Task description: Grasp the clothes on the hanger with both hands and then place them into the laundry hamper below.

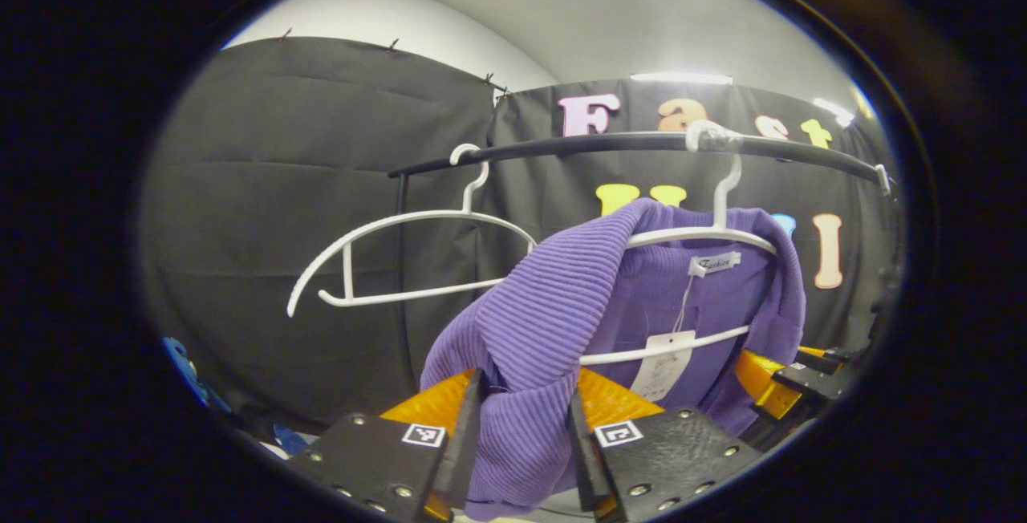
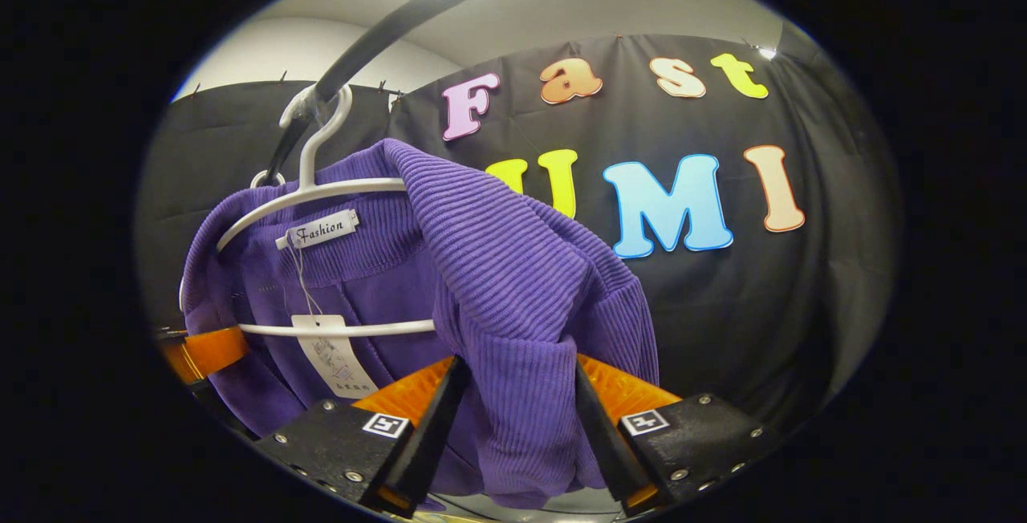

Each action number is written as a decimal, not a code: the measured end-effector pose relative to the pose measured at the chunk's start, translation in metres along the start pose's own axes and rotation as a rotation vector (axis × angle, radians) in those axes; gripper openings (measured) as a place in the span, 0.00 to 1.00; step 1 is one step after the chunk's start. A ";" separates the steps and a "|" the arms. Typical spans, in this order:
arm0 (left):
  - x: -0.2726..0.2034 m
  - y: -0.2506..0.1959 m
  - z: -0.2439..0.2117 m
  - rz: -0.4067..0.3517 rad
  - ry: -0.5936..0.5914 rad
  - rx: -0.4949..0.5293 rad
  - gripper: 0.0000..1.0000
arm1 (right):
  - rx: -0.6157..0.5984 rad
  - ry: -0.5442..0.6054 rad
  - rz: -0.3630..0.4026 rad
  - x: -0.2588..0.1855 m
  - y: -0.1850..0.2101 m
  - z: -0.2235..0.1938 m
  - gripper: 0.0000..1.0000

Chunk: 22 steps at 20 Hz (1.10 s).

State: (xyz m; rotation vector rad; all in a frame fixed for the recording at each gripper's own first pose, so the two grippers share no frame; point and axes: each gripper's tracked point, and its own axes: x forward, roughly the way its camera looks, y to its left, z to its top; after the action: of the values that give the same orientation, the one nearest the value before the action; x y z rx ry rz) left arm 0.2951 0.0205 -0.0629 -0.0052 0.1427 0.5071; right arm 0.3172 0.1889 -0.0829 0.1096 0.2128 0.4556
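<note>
Left gripper (image 1: pixel 521 427) and right gripper (image 2: pixel 513 419) each pinch a shoulder of the sweater (image 1: pixel 562 298), ready to lift it off its hanger (image 1: pixel 698 238).

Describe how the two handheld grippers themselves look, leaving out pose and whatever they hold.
Both look alike. The left gripper and right gripper each have two flat, wedge-shaped fingers on dark textured blocks studded with silver screws. Each block carries a small square black-and-white marker near its inner corner, with orange housing behind it. No cables or sleeves are visible.
</note>
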 end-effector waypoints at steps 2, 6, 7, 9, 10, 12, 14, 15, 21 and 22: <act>-0.002 0.007 0.003 0.016 -0.013 -0.012 0.33 | 0.004 -0.008 -0.004 -0.002 -0.005 0.002 0.59; -0.012 0.001 0.002 -0.042 -0.004 -0.054 0.14 | 0.052 -0.017 0.035 0.001 -0.014 0.009 0.14; -0.005 -0.008 -0.005 -0.081 0.011 -0.067 0.12 | 0.061 -0.014 0.056 0.001 -0.012 0.009 0.08; -0.008 -0.012 -0.003 -0.097 0.008 -0.065 0.12 | 0.075 -0.015 0.099 0.002 -0.011 0.011 0.02; -0.017 -0.012 0.003 -0.097 -0.007 -0.069 0.06 | 0.073 -0.018 0.119 0.004 -0.010 0.011 0.01; -0.020 -0.018 0.005 -0.119 -0.005 -0.060 0.00 | 0.059 -0.023 0.121 0.002 -0.015 0.012 0.00; -0.029 -0.013 0.018 -0.142 -0.031 -0.042 0.07 | 0.058 -0.040 0.115 0.000 -0.015 0.014 0.00; -0.035 -0.013 0.025 -0.151 -0.043 -0.041 0.01 | 0.056 -0.047 0.107 -0.001 -0.017 0.015 0.00; -0.039 0.001 0.049 -0.229 -0.056 -0.096 0.01 | 0.043 -0.068 0.031 -0.019 -0.018 0.027 0.00; -0.039 0.006 0.053 -0.238 -0.056 -0.099 0.01 | 0.040 -0.075 0.010 -0.022 -0.019 0.028 0.00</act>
State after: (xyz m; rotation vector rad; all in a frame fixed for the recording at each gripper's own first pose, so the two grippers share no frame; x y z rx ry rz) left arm 0.2660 0.0087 -0.0047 -0.1036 0.0611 0.2756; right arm 0.3124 0.1608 -0.0543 0.1662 0.1482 0.4564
